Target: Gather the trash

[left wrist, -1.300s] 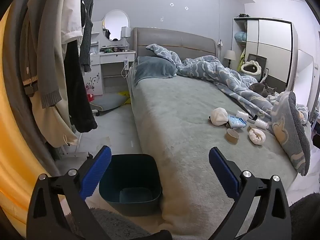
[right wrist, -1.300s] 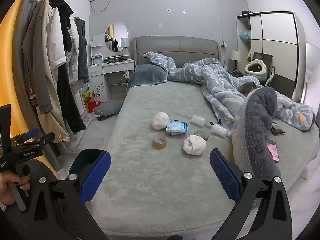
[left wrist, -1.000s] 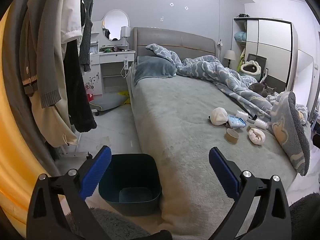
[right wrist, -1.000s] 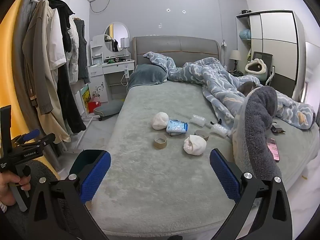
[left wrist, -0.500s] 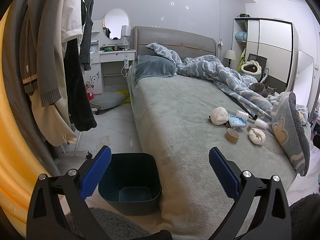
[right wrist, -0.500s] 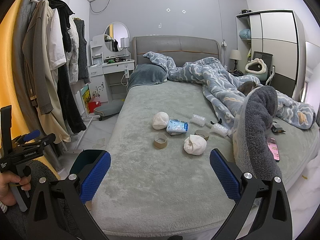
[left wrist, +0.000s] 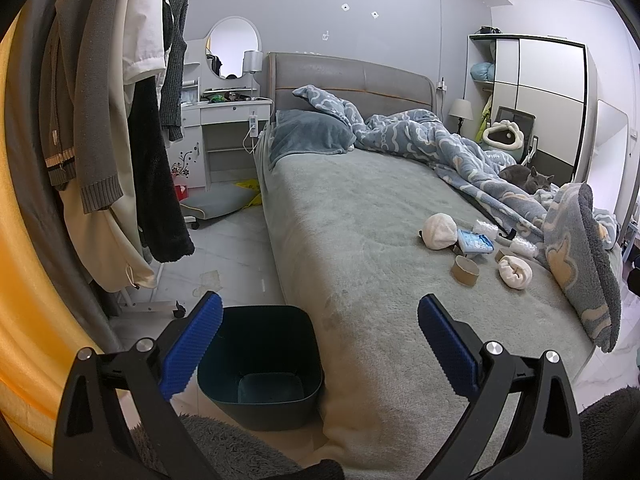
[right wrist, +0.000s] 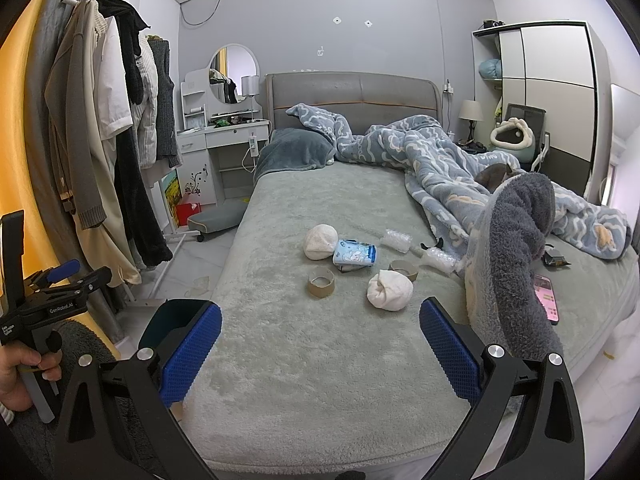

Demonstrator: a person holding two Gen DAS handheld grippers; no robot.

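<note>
Trash lies in a cluster on the grey-green bed [right wrist: 320, 360]: two white crumpled wads [right wrist: 390, 291] [right wrist: 320, 241], a blue tissue pack [right wrist: 355, 255], two cardboard tape rings [right wrist: 321, 282] [right wrist: 404, 269] and bubble-wrap pieces [right wrist: 396, 240]. The same cluster shows at the right in the left wrist view, around a wad [left wrist: 440, 232]. A dark teal bin [left wrist: 260, 364] stands on the floor at the bed's near corner, empty inside. My left gripper [left wrist: 318, 344] is open above the bin and bed corner. My right gripper [right wrist: 320, 352] is open over the bed's near end, short of the trash.
A clothes rack [right wrist: 116, 152] with hanging coats stands at the left. A blue patterned duvet [right wrist: 440, 168] and a grey fleece blanket [right wrist: 516, 264] cover the bed's right side, with a phone [right wrist: 546, 298] and a grey cat [left wrist: 528, 178]. A hand [right wrist: 16, 372] holds the left gripper's handle.
Both views have shifted only slightly; the left gripper has edged a little, so the bin sits marginally lower and nearer. Both grippers stay open and nothing on the bed has moved.
</note>
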